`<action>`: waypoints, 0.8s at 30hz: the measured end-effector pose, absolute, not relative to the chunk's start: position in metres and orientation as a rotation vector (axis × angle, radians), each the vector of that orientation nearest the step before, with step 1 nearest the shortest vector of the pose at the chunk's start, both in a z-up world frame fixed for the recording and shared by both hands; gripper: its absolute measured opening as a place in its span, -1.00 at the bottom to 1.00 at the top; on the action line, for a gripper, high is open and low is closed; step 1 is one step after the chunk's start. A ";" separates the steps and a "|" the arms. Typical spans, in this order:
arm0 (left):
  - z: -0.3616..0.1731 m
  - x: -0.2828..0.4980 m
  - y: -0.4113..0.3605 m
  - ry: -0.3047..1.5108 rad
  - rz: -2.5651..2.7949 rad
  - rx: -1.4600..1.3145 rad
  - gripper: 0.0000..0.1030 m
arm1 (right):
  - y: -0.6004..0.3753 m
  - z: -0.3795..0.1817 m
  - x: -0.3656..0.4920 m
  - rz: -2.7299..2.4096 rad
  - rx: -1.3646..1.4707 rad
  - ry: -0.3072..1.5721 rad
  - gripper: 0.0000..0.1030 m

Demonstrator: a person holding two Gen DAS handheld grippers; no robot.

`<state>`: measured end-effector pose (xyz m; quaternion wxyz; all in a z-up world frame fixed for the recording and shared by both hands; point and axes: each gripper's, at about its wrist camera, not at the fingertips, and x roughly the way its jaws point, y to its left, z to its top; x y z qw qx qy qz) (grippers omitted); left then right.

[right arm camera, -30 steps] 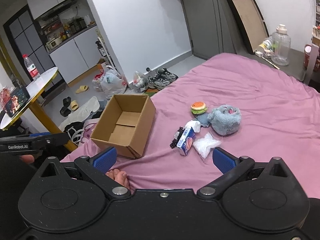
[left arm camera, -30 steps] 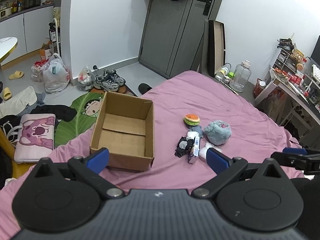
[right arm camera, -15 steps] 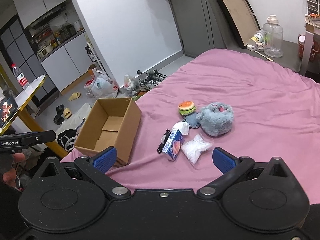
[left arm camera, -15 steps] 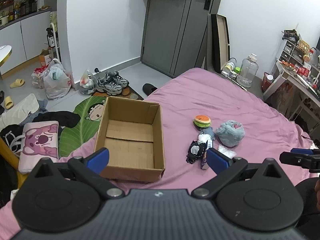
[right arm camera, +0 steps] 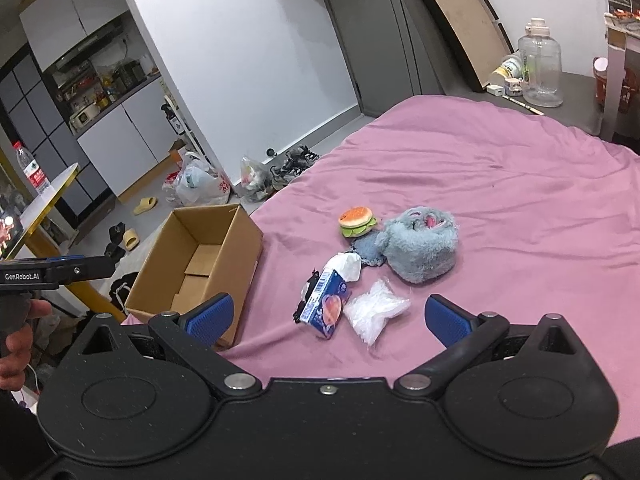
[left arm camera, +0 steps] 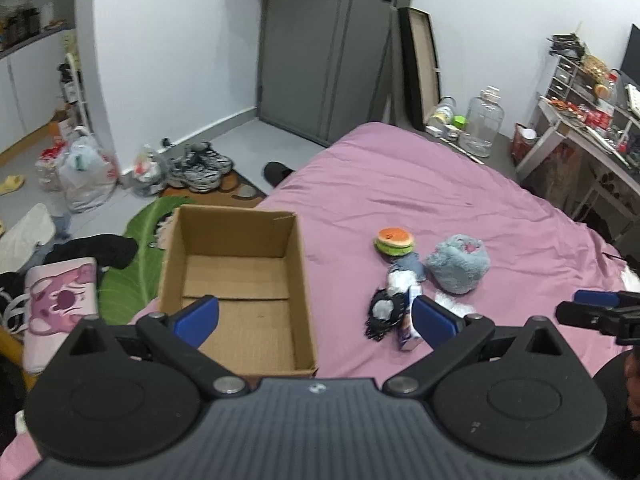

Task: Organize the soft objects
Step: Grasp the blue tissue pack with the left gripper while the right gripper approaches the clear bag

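Observation:
An empty open cardboard box (left arm camera: 236, 276) (right arm camera: 200, 264) sits on the pink bed's left edge. To its right lie a burger plush (left arm camera: 394, 240) (right arm camera: 357, 220), a grey-blue fluffy plush (left arm camera: 458, 264) (right arm camera: 418, 246), a tissue pack (right arm camera: 326, 306) (left arm camera: 408, 316), a clear plastic bag (right arm camera: 374, 308), a black-and-white item (left arm camera: 382, 312) and a small blue cloth (right arm camera: 366, 248). My left gripper (left arm camera: 316, 318) is open and empty above the box's near wall. My right gripper (right arm camera: 326, 316) is open and empty, just short of the tissue pack.
The pink bed (left arm camera: 420, 184) (right arm camera: 500, 184) spreads far and right. On the floor to the left are shoes (left arm camera: 200, 164), plastic bags (left arm camera: 84, 168), a green mat (left arm camera: 132, 264) and a pink cushion (left arm camera: 60, 292). A desk (left arm camera: 592, 128) and water jug (left arm camera: 480, 128) stand at right.
Both grippers have moved forward toward the bed; the box and the soft items appear larger and nearer. Both stay open. Nothing was picked up.

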<state>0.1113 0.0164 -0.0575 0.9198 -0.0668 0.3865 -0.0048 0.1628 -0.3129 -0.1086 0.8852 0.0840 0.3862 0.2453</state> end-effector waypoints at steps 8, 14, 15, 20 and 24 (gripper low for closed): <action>-0.073 0.149 -0.001 0.823 -0.088 -0.103 0.95 | -0.322 -0.142 0.194 0.471 0.240 0.871 0.75; -0.091 0.172 -0.023 0.847 -0.146 -0.047 0.80 | -0.324 -0.170 0.209 0.481 0.307 0.918 0.62; -0.094 0.176 -0.027 0.858 -0.156 -0.043 0.77 | -0.325 -0.175 0.210 0.498 0.326 0.910 0.62; -0.115 0.194 -0.052 0.900 -0.189 -0.004 0.58 | -0.326 -0.192 0.219 0.528 0.362 0.924 0.62; -0.131 0.206 -0.071 0.934 -0.221 0.022 0.40 | -0.325 -0.204 0.225 0.539 0.370 0.933 0.61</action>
